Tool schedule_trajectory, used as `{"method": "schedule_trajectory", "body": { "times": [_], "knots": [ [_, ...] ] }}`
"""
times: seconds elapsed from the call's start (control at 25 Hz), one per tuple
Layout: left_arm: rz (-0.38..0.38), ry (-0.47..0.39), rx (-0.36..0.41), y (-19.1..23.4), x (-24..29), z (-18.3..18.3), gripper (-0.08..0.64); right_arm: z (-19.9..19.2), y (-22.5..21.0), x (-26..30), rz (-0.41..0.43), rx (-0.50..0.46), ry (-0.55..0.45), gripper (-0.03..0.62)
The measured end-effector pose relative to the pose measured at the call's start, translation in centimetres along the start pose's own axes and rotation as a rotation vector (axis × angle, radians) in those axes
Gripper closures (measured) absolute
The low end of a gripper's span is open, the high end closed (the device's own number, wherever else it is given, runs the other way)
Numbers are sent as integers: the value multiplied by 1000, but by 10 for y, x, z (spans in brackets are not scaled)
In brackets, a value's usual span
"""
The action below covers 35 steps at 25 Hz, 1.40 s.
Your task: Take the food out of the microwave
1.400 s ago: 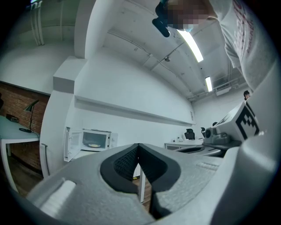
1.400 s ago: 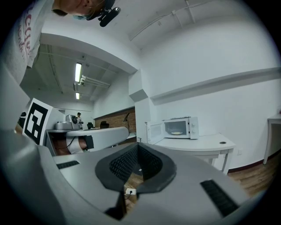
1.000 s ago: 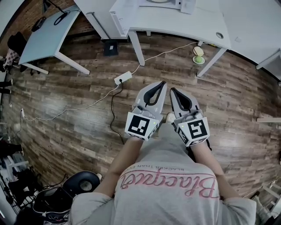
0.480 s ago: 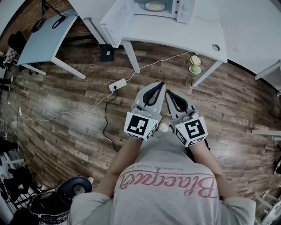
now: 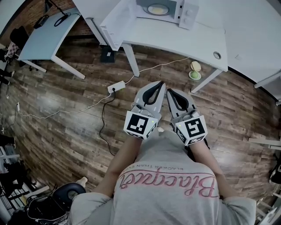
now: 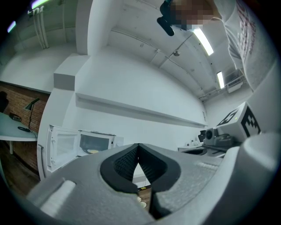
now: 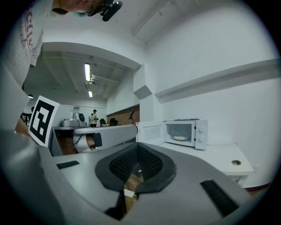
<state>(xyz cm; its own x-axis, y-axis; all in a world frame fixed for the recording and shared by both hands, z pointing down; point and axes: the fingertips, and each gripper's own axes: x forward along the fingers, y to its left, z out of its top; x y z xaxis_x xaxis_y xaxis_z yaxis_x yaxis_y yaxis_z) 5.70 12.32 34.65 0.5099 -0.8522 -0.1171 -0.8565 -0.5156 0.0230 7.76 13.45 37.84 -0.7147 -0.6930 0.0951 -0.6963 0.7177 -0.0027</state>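
A white microwave (image 5: 163,9) stands on a white table (image 5: 175,37) at the top of the head view, its door (image 5: 117,19) swung open to the left. Inside lies a plate of pale yellow food (image 5: 157,9). My left gripper (image 5: 161,83) and right gripper (image 5: 168,91) are side by side over the wooden floor, well short of the table, both shut and empty. The left gripper view shows the microwave (image 6: 94,143) far off beyond the shut left gripper (image 6: 138,147). The right gripper view shows the microwave (image 7: 186,133) and food (image 7: 180,138) beyond the shut right gripper (image 7: 138,147).
A power strip (image 5: 115,86) and cables lie on the floor in front of the table. A green and yellow object (image 5: 194,70) sits by a table leg. A blue-grey desk (image 5: 46,37) stands at the left, an office chair (image 5: 66,193) at the bottom left.
The table and microwave have come further into the head view and nearer. Both grippers stay shut, side by side in front of the person.
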Motion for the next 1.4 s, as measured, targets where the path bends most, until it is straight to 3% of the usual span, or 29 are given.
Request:
{"method": "schedule_trajectory", "body": {
  "times": [0.6, 1.4],
  "knots": [
    [-21, 7, 20, 26, 38, -5, 557, 0, -38, 27, -56, 9, -2, 583],
    [-68, 83, -1, 135, 167, -29, 557, 4, -131, 157, -117, 8, 34, 583]
  ]
}}
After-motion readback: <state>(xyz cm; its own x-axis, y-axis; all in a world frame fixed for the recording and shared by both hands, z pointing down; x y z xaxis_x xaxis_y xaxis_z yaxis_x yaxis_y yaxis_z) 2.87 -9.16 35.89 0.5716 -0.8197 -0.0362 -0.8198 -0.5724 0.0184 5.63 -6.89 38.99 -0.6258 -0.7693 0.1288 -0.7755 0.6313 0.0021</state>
